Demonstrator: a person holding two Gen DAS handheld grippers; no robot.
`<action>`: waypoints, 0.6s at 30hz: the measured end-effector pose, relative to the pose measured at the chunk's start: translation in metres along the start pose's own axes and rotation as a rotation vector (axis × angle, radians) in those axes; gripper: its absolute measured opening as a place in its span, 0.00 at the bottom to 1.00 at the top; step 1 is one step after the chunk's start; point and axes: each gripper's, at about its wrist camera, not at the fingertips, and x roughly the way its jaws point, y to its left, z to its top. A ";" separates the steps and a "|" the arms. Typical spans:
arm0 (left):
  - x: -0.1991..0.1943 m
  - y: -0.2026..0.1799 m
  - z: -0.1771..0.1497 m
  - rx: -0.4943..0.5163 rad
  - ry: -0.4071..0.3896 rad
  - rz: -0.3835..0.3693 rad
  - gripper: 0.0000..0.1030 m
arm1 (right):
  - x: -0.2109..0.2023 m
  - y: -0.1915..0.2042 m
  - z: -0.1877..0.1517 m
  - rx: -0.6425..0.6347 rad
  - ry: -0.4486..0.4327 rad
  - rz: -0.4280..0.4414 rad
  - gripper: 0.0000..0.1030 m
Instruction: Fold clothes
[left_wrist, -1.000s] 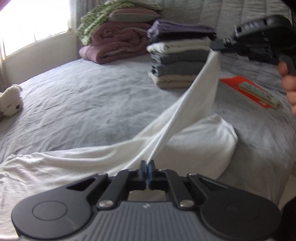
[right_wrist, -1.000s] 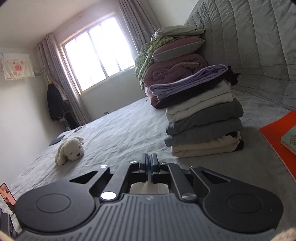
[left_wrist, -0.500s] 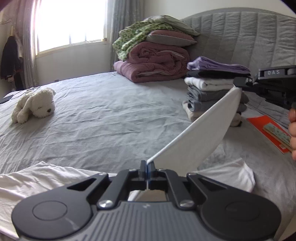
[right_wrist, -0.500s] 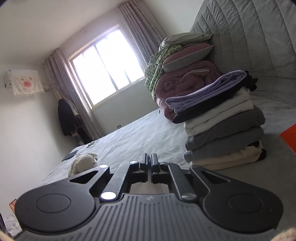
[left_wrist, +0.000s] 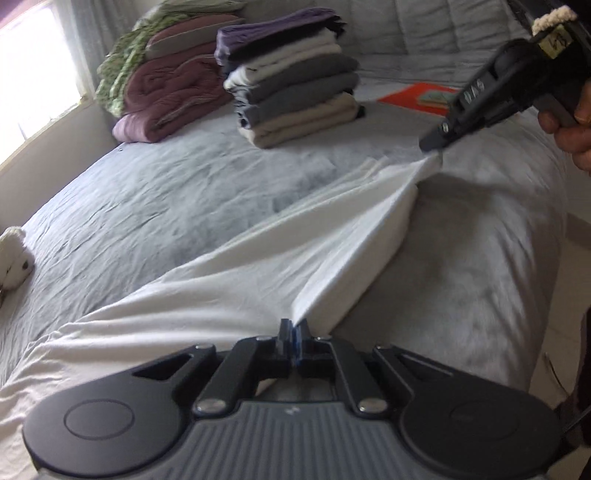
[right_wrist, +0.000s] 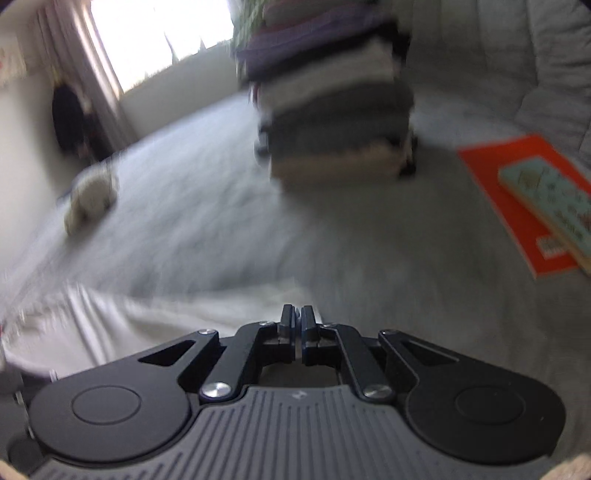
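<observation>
A white garment (left_wrist: 258, 266) lies stretched over the grey bed (left_wrist: 166, 199). My left gripper (left_wrist: 293, 326) is shut on its near corner, low over the bed's front. In the left wrist view my right gripper (left_wrist: 432, 147) pinches the far corner at the upper right, with a hand (left_wrist: 570, 129) on its handle. The cloth runs taut as a folded edge between the two. The right wrist view is blurred; there my right gripper (right_wrist: 296, 314) is shut, and white cloth (right_wrist: 110, 317) spreads to its left.
A stack of folded clothes (left_wrist: 291, 96) stands at the back of the bed, with rolled quilts and pillows (left_wrist: 162, 92) to its left. An orange book (right_wrist: 517, 199) lies at the right. A plush toy (left_wrist: 13, 258) sits at the left edge. Bare floor (left_wrist: 565, 277) runs along the bed's right.
Both grippers have come down with the white garment. Its raised edge now lies low over the bed, and more of the cloth rests flat.
</observation>
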 end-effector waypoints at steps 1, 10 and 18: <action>-0.001 0.003 0.001 -0.003 0.011 -0.033 0.02 | 0.002 -0.001 -0.001 -0.001 0.017 -0.003 0.05; -0.008 0.030 0.012 -0.153 0.012 -0.224 0.28 | 0.012 -0.012 0.014 0.029 -0.025 0.025 0.42; 0.007 0.044 0.013 -0.152 0.000 -0.119 0.31 | 0.061 0.012 0.011 -0.216 -0.028 0.026 0.06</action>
